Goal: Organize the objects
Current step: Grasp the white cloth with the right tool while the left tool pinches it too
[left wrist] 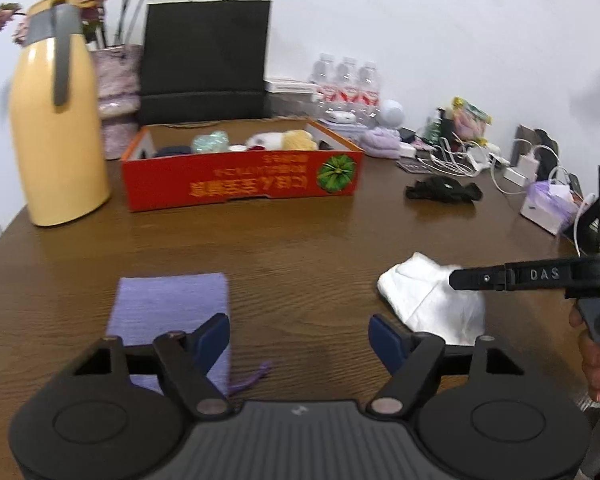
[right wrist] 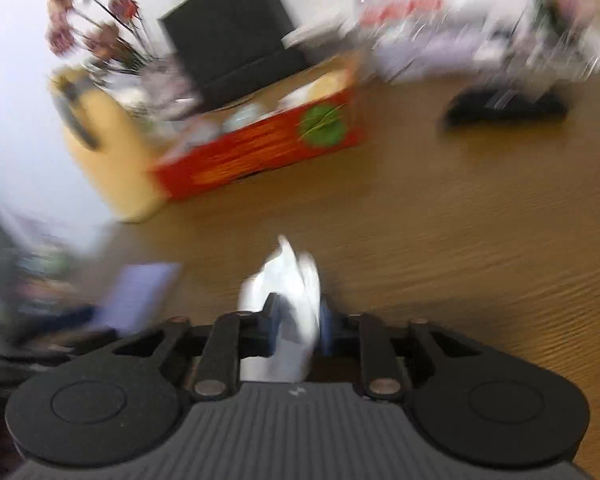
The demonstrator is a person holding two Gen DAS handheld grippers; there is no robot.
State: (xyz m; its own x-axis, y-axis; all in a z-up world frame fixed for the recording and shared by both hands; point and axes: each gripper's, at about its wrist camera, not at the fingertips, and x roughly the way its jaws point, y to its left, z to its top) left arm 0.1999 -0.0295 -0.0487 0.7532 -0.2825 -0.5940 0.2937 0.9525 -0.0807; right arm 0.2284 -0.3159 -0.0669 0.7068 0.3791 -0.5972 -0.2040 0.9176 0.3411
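1. Closest to the lens in the left wrist view is the left gripper [left wrist: 299, 334] itself, jaws spread wide with nothing between them, just bare wooden table [left wrist: 320, 240] showing in the gap.
2. A folded purple cloth [left wrist: 172, 312] lies flat on the table right under the left finger, with a loose purple thread trailing off its near corner.
3. The white cloth [left wrist: 432, 300] sits on the table just past the right finger of that gripper.
4. The right gripper [right wrist: 298, 320] is clamped on that white cloth; in its own view the fabric [right wrist: 292, 300] bunches up between the two blue pads and pokes out ahead. That view is really smeared, so no finer detail. In the left view it comes in from the right edge, its black finger lying over the cloth, a hand [left wrist: 596, 356] on its handle.
5. Further back there's a red cardboard box [left wrist: 240, 180] with soft balled-up stuff inside, yellow, white and teal.
6. A yellow jug [left wrist: 56, 132] stands left of the box, a black paper bag [left wrist: 208, 48] behind it.
7. A black cloth [left wrist: 444, 192] lies well to the right, near a mess of chargers and cables.
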